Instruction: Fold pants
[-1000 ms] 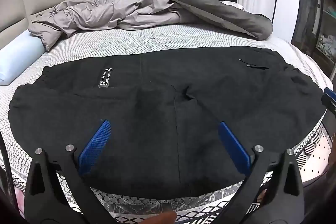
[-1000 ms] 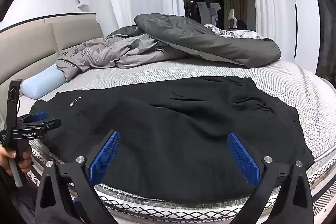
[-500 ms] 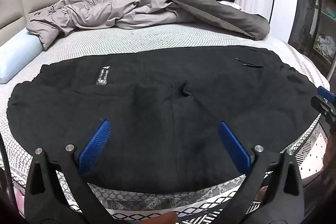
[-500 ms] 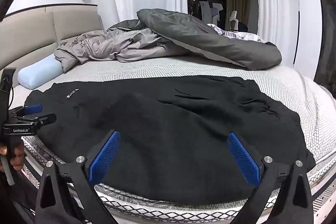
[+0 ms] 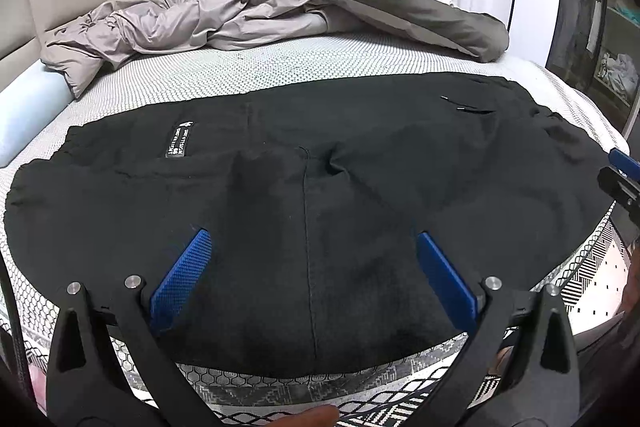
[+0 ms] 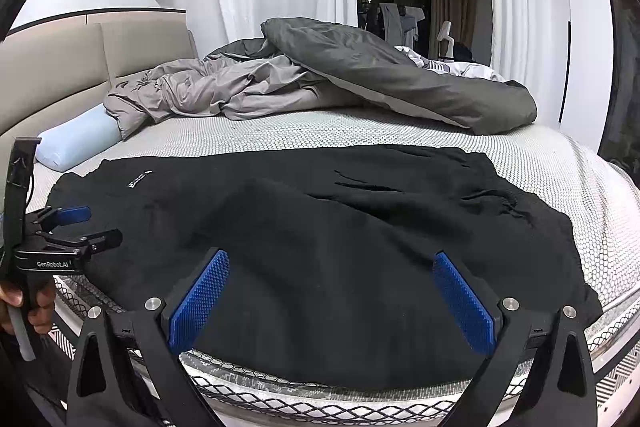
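The pants (image 5: 320,195), black with a small white label (image 5: 180,143), lie spread flat across the near part of the bed (image 5: 280,75), reaching its front edge. We hold our left gripper (image 5: 308,267) above their near hem, jaws spread wide and gripping nothing. Our right gripper (image 6: 332,287) hovers likewise, wide apart and empty. A rumpled grey duvet (image 6: 320,83) lies behind.

Black gripper frames, silver screws, blue textured fingers (image 6: 198,301).
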